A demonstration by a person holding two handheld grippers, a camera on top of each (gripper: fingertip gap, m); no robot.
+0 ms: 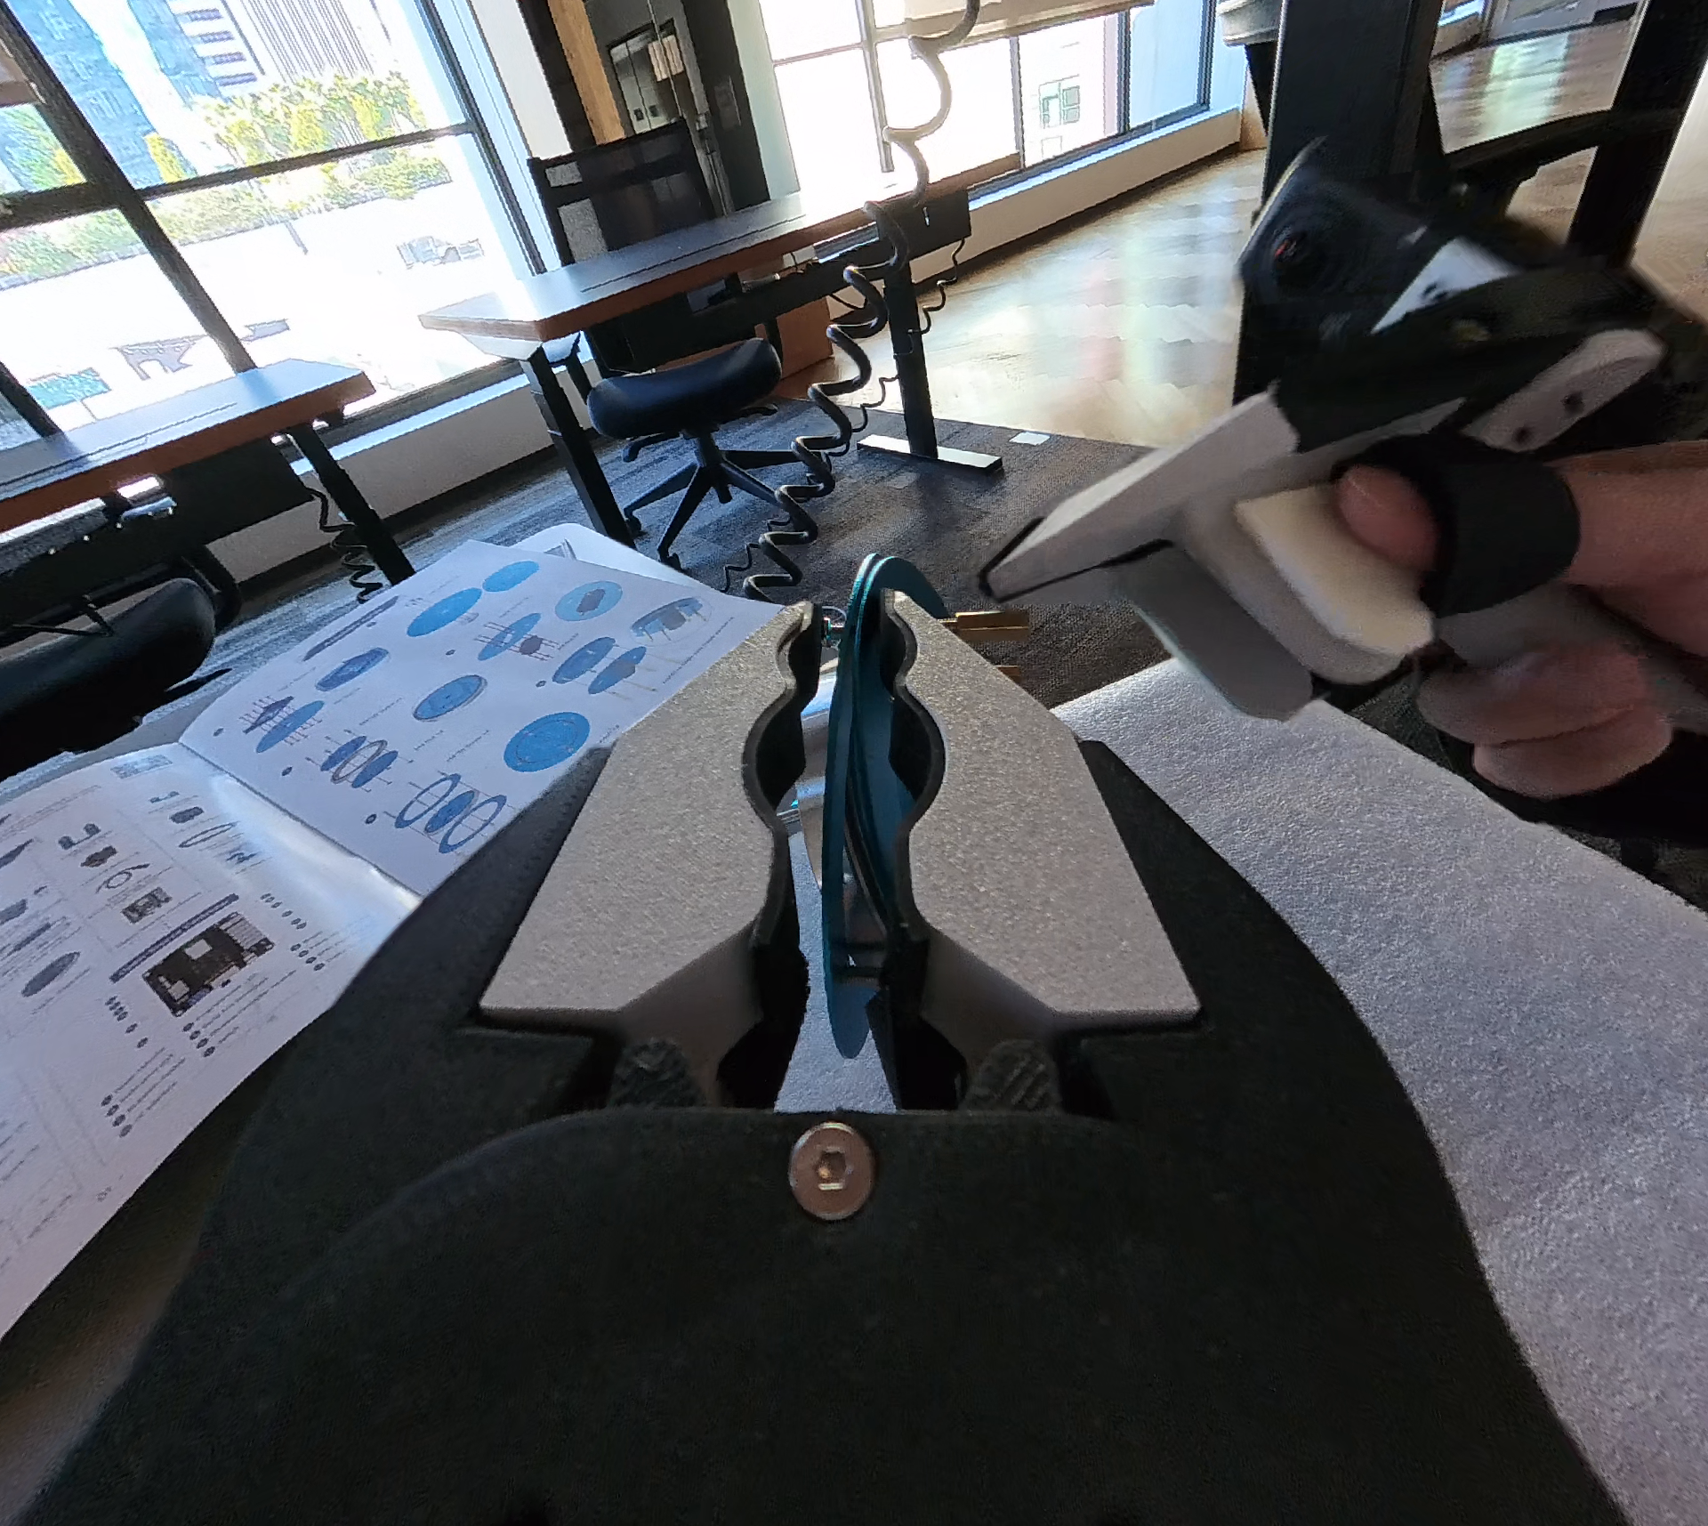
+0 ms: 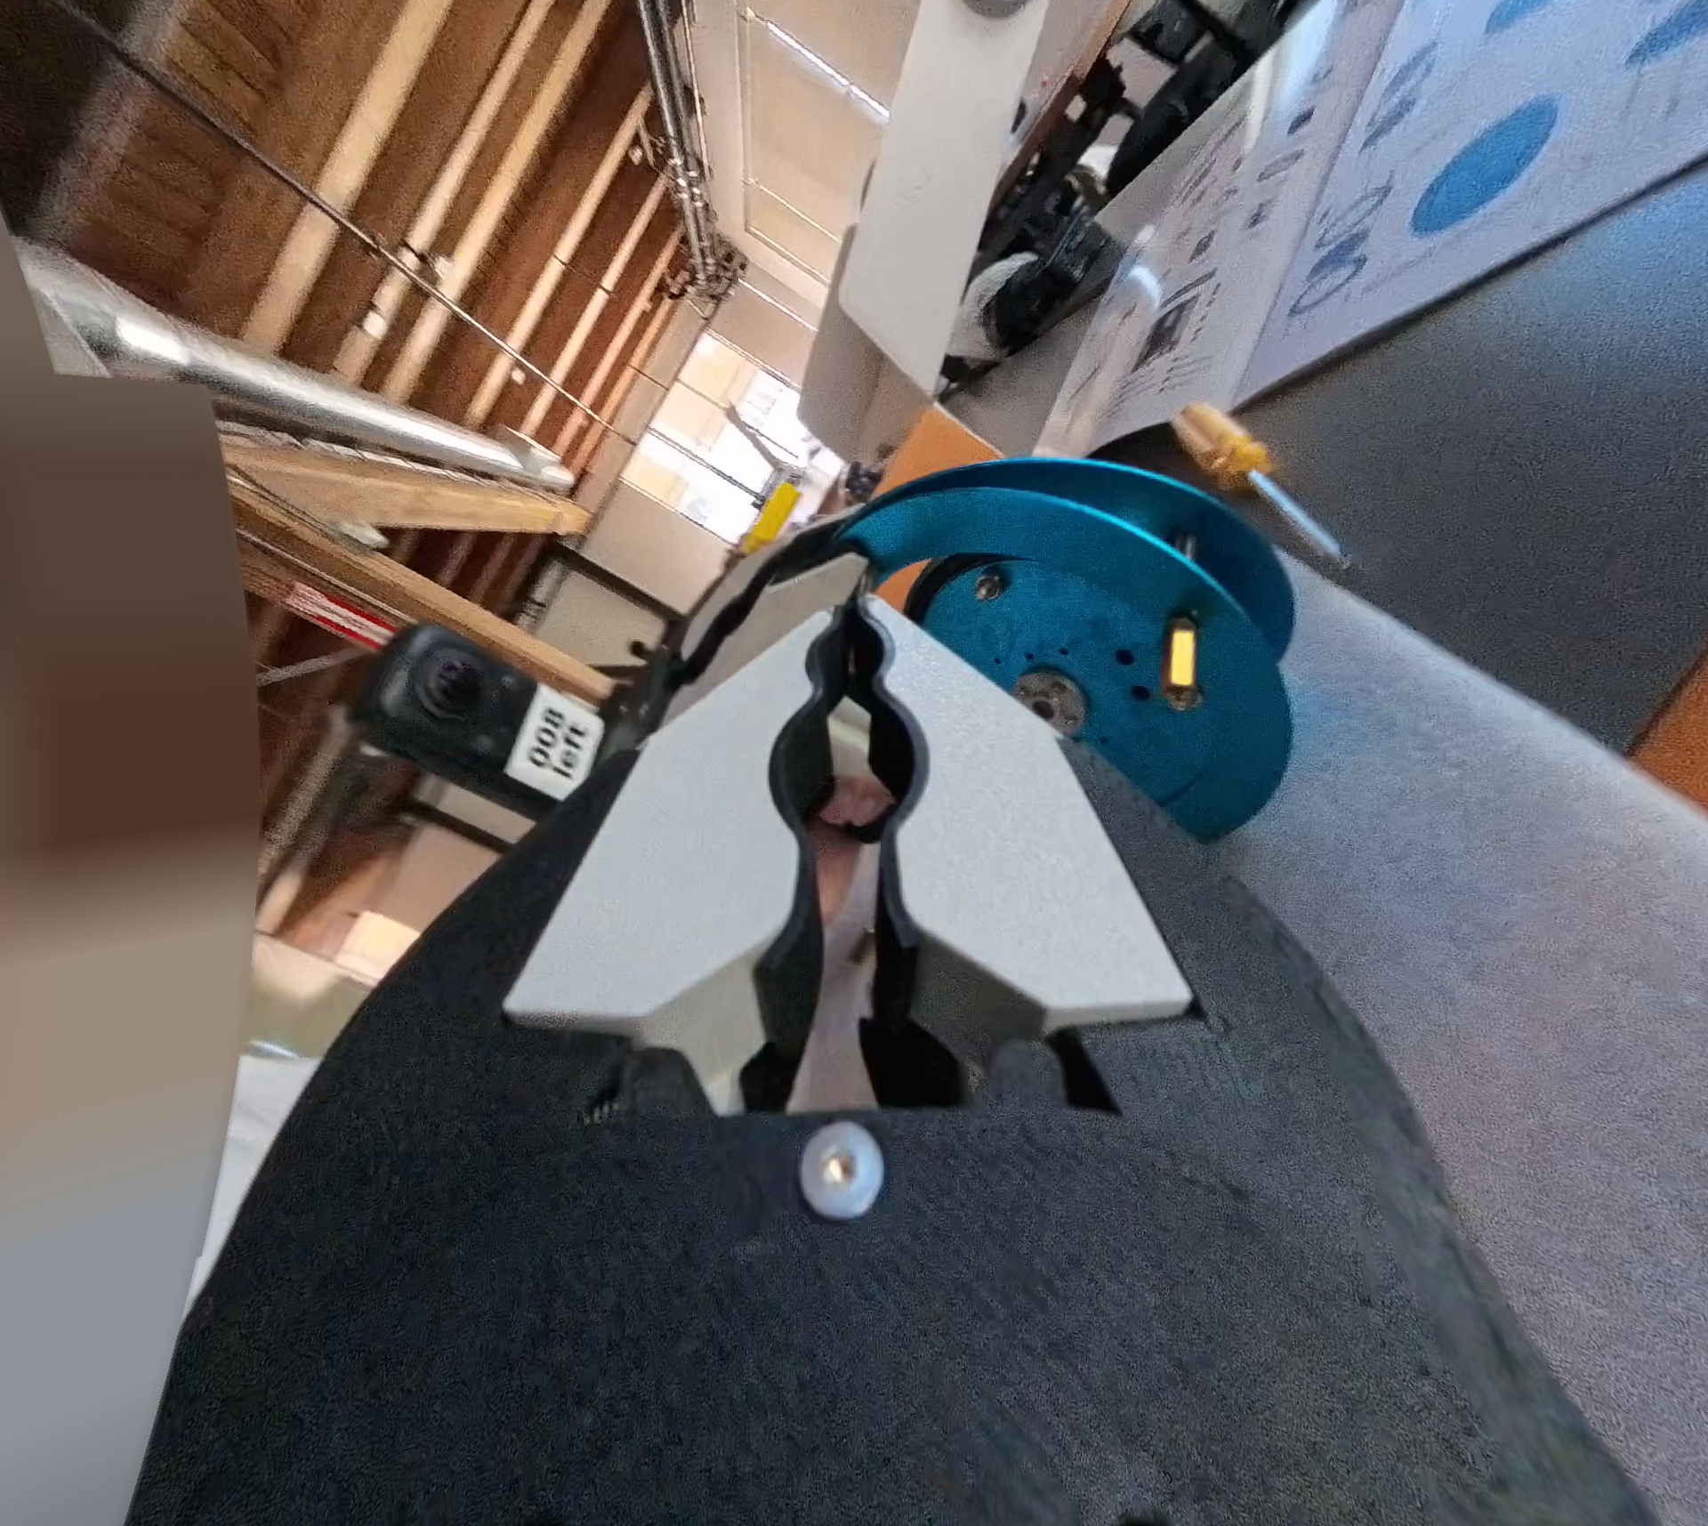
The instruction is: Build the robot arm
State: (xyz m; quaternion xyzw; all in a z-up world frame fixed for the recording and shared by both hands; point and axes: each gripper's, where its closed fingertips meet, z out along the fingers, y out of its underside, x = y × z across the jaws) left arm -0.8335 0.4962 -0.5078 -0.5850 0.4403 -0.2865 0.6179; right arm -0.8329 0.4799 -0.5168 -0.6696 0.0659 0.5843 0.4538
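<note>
My left gripper (image 1: pixel 855 624) is shut on a blue metal disc assembly (image 1: pixel 864 788), seen edge-on between its fingers, over a pale foam mat (image 1: pixel 1386 973). In the right wrist view the assembly (image 2: pixel 1109 650) shows two round blue plates with a brass standoff (image 2: pixel 1178 654) and a metal hub. My right gripper (image 2: pixel 855 613) has its fingertips together, close beside the blue plates' rim. Whether anything small sits between them is not visible. In the left wrist view a hand holds it (image 1: pixel 998 580) just right of the assembly. Brass parts (image 1: pixel 989 624) stick out behind my left fingers.
An open instruction sheet (image 1: pixel 370 742) with blue diagrams lies left of the mat. A yellow-handled screwdriver (image 2: pixel 1229 455) lies on the grey surface beyond the assembly. A coiled black cable (image 1: pixel 832 391), desks and a stool (image 1: pixel 689 391) stand beyond the table edge.
</note>
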